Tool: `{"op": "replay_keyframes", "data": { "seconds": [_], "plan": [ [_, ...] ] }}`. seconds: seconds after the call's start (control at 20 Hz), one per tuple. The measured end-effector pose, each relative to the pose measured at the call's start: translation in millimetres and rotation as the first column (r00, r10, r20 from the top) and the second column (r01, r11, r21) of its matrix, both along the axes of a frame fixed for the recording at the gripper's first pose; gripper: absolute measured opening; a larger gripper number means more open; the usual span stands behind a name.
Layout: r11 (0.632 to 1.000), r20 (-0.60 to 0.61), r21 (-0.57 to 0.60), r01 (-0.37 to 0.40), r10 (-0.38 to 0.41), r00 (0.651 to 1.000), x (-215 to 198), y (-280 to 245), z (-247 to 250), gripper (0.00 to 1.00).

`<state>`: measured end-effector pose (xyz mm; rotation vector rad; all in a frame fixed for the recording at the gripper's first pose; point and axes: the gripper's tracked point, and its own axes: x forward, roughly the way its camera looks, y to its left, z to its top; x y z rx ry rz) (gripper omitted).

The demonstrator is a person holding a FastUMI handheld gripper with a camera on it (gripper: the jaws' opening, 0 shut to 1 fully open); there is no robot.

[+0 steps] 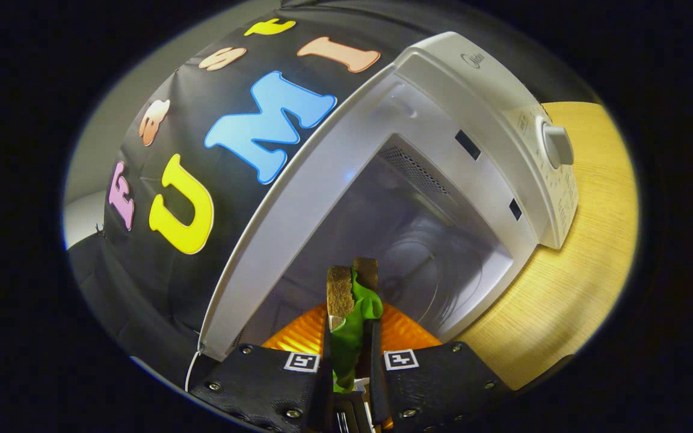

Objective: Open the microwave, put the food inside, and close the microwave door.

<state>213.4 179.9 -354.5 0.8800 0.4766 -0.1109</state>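
Observation:
The white microwave (473, 102) stands open, its pale cavity (406, 240) straight ahead of my fingers, with a round glass turntable (428, 267) on its floor. My gripper (353, 281) is shut on the green stem (351, 337) of an orange ribbed food item (298, 334), which hangs just under the fingers at the cavity's mouth. One fingertip (340, 293) and its mate press on the green part from both sides. The view is strongly rolled, so the microwave looks tipped. The door is hidden.
The control panel with a round knob (557, 145) sits beside the opening. The microwave rests on a light wooden table (587, 264). The white frame edge (286, 216) of the opening runs close beside the fingers, with the booth's black cloth wall (160, 282) beyond.

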Motion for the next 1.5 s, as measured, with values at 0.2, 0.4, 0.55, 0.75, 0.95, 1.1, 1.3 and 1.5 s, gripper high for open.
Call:
{"op": "replay_keyframes", "data": {
  "seconds": [0.2,0.4,0.55,0.75,0.95,1.1,1.3,1.5],
  "plan": [
    [0.997,0.002,0.05,0.063,-0.063,0.998,22,-2,-20,0.24],
    [0.992,-0.008,0.094,0.086,-0.086,0.996,36,3,-38,0.28],
    [0.99,-0.018,0.092,0.105,-0.103,0.994,36,4,-42,0.28],
    [0.996,-0.042,0.032,0.086,-0.085,0.996,26,7,-44,0.46],
    [0.999,-0.07,-0.01,0.049,-0.05,0.996,13,15,-46,0.92],
    [0.998,-0.091,-0.052,0.039,-0.044,0.995,5,15,-45,0.92],
    [0.98,-0.115,-0.189,0.06,-0.083,0.99,-10,2,-33,0.97],
    [0.979,-0.088,-0.202,0.026,-0.045,0.995,-22,9,0,0.97]
  ]
}}
